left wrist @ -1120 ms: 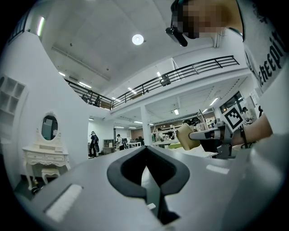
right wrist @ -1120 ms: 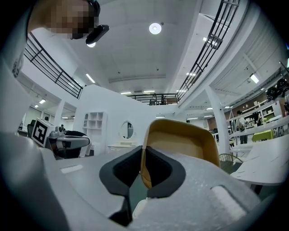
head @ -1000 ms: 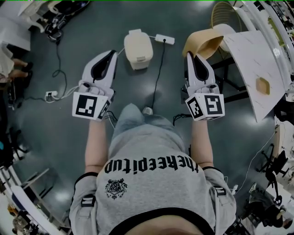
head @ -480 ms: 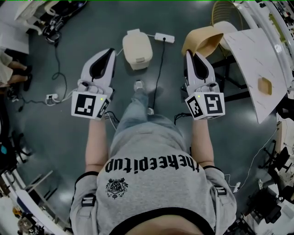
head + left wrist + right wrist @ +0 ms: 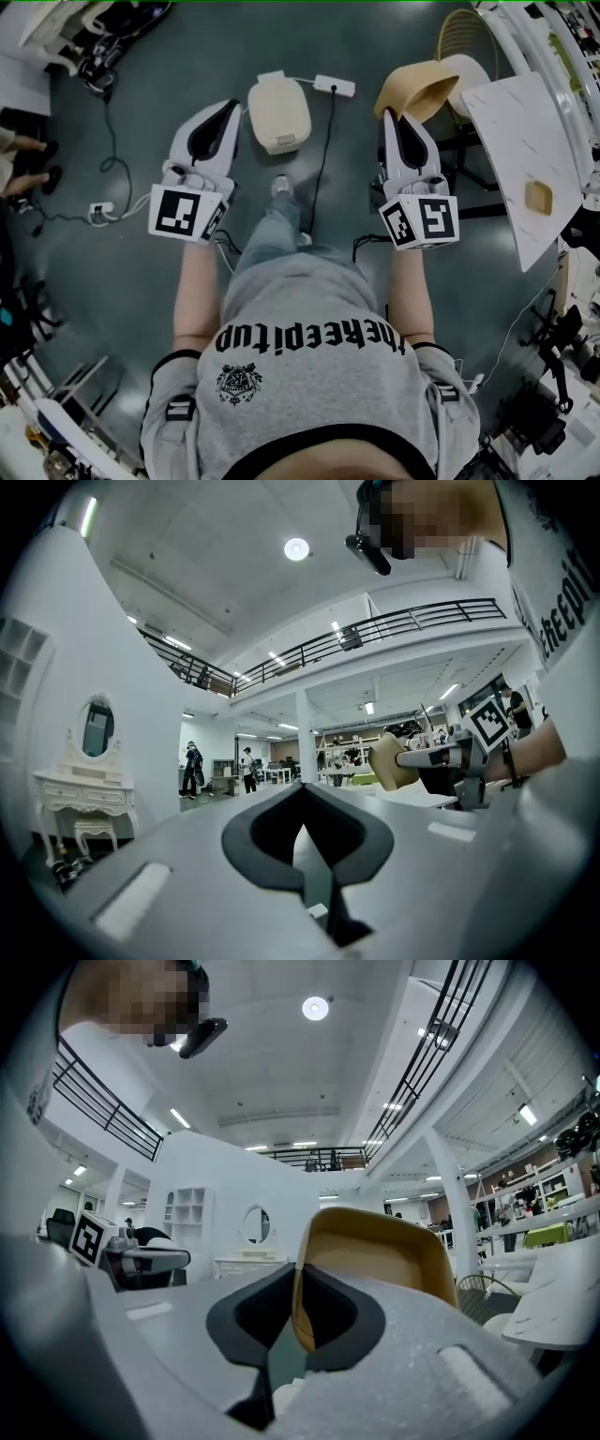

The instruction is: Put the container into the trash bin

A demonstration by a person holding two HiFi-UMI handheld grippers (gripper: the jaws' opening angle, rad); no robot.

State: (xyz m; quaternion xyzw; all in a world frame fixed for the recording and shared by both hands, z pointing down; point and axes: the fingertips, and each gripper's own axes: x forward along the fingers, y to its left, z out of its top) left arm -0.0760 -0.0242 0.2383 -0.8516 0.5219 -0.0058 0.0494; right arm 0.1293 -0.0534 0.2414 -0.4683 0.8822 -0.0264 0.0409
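A tan, bowl-shaped container [image 5: 424,86] hangs from my right gripper [image 5: 387,113], whose jaws are shut on its rim. In the right gripper view the container [image 5: 380,1258] stands edge-on between the jaws of the right gripper [image 5: 297,1288]. The cream trash bin [image 5: 278,113], lid down, stands on the grey floor ahead, between the two grippers. My left gripper [image 5: 228,106] is shut with nothing in it and sits just left of the bin. In the left gripper view its jaws meet at the tip of the left gripper [image 5: 302,794], with the container [image 5: 385,761] off to the right.
A white power strip [image 5: 335,86] and its black cable [image 5: 322,150] lie on the floor just right of the bin. A white table [image 5: 520,159] stands at the right, a wire basket [image 5: 466,36] behind the container. More cables [image 5: 114,150] trail at the left. The person's foot [image 5: 280,187] is below the bin.
The person has stepped forward, one foot now out in front near the bin. Both grippers keep their pose, the right one still holding the container.
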